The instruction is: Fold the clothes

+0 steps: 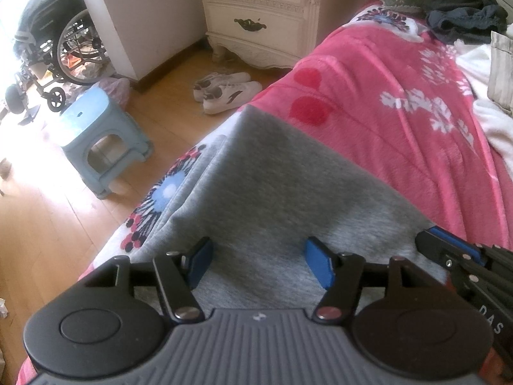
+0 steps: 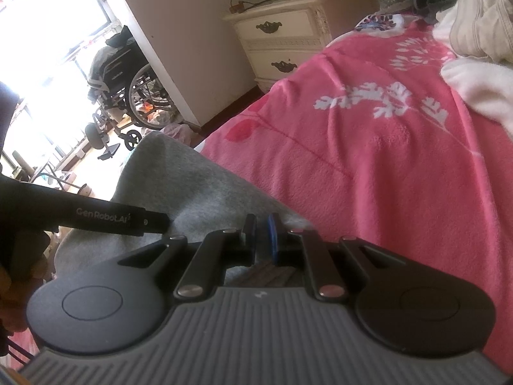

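Lying on the pink blanket [image 1: 384, 128] at the bed's edge, the grey garment [image 1: 272, 176] sits under the left tongs [image 1: 259, 264], spread apart, while the right tongs [image 2: 263, 235] pinch its near edge

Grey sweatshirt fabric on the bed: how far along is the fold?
Early. Done: the grey fleece garment is laid on the pink floral blanket. In hand: right gripper looks pinched on its edge; left gripper open over it. Left: the folds, plus the white and dark clothes pile further up the bed.
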Available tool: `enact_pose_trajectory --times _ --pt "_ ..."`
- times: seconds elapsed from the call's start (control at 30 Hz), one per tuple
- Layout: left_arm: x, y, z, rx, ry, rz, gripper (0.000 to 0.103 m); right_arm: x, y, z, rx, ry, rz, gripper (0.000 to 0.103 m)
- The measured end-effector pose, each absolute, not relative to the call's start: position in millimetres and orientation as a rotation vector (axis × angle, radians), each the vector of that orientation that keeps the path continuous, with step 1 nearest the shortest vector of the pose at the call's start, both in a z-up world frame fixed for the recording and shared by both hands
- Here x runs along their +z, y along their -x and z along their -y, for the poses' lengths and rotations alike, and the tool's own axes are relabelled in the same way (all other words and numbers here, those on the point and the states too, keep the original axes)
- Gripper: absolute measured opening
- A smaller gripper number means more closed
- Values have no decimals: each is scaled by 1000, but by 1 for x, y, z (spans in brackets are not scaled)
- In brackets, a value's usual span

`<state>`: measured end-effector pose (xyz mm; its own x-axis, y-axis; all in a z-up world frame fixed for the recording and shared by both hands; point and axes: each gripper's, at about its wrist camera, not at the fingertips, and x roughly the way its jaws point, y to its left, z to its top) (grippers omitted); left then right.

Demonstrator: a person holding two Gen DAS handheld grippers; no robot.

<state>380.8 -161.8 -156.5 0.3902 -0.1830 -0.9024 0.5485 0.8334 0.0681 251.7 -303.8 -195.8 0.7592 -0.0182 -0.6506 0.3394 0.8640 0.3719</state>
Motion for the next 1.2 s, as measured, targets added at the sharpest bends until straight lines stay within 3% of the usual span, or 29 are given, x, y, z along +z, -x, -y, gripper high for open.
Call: enact_pose_trajectory --times 0.33,0.37,0.4,0.47,0.93,1.03,1.2 --pt "-154 -380 158 -478 -367 -1077 67 -191 -234 304 -214 -559 -692 9" --pt "-154 -380 156 -480 -359 -1074 67 -189 -230 305 -213 -571 -704 13" --pt "-153 -379 155 -483 -351 -1071 67 -188 -227 306 -218 -581 -721 28" --pt "-148 -377 149 -498 -322 -1065 67 -185 -219 310 -268 -600 -775 49" --pt "-119 -337 90 -536 -241 -1033 65 -146 -176 330 -254 -660 -727 46" --pt "-117 -321 69 -563 -186 -1023 63 -153 -177 322 -191 -767 -748 38" --pt "-118 -296 52 -685 -90 -1014 55 -179 -179 302 -107 -884 -841 13"
